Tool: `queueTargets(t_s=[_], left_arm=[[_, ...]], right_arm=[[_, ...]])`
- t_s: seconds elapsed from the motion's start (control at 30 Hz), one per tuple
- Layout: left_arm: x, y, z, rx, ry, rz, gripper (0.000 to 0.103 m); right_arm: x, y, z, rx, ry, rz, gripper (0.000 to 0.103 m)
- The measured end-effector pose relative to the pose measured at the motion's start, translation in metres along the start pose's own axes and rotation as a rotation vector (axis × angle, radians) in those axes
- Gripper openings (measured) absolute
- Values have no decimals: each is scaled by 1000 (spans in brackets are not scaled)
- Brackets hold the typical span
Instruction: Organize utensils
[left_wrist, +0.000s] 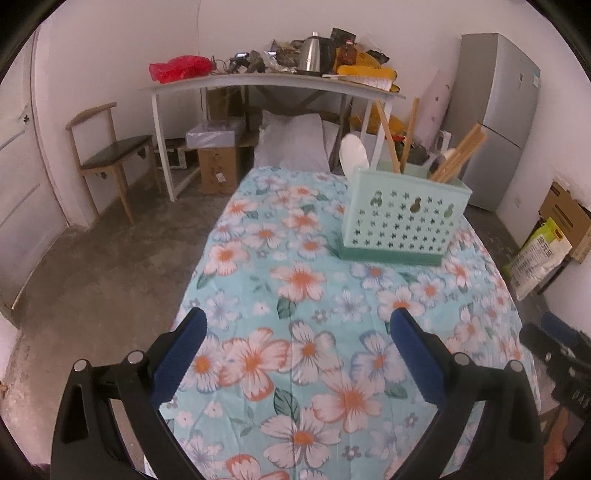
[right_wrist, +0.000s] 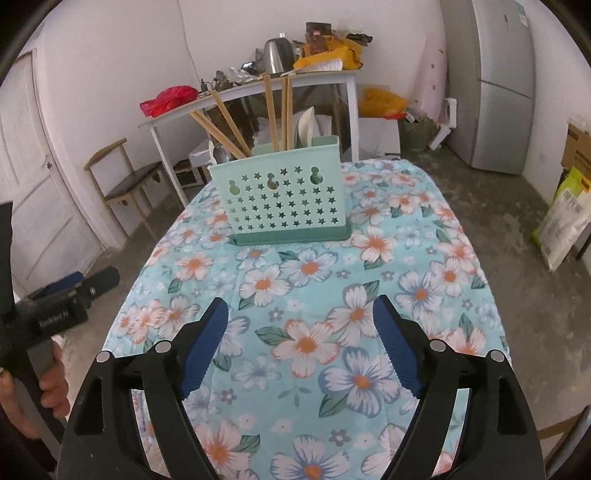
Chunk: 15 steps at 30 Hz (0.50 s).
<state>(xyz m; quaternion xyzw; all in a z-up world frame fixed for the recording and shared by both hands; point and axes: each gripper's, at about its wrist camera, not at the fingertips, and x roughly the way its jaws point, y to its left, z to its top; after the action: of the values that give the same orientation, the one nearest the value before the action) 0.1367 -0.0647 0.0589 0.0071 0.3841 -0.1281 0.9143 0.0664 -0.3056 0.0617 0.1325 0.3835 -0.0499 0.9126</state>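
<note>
A mint-green perforated utensil holder (left_wrist: 402, 218) (right_wrist: 282, 201) stands upright on the floral tablecloth (left_wrist: 314, 350) (right_wrist: 314, 280). Wooden chopsticks (left_wrist: 458, 153) (right_wrist: 269, 110) and white spoons (left_wrist: 354, 153) (right_wrist: 307, 127) stick up out of it. My left gripper (left_wrist: 299, 325) hovers open over the near part of the cloth, well short of the holder, nothing between its blue pads. My right gripper (right_wrist: 301, 314) is open too, empty, facing the holder from the near side. The left tool and the hand holding it (right_wrist: 51, 380) show at the right wrist view's left edge.
Behind the table are a cluttered white desk (left_wrist: 266, 79) with a kettle (left_wrist: 312, 51), a wooden chair (left_wrist: 110, 155), cardboard boxes (left_wrist: 218, 170), and a grey fridge (left_wrist: 498, 110). Bags and boxes (right_wrist: 569, 214) sit by the right wall. A white door (right_wrist: 40, 177) is on the left.
</note>
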Motion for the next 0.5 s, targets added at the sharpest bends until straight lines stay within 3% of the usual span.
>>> queueTargets(t_s=[0.5], left_arm=[[0, 0, 10, -1, -12, 54, 97]], right_arm=[[1, 1, 3, -4, -4, 4, 79]])
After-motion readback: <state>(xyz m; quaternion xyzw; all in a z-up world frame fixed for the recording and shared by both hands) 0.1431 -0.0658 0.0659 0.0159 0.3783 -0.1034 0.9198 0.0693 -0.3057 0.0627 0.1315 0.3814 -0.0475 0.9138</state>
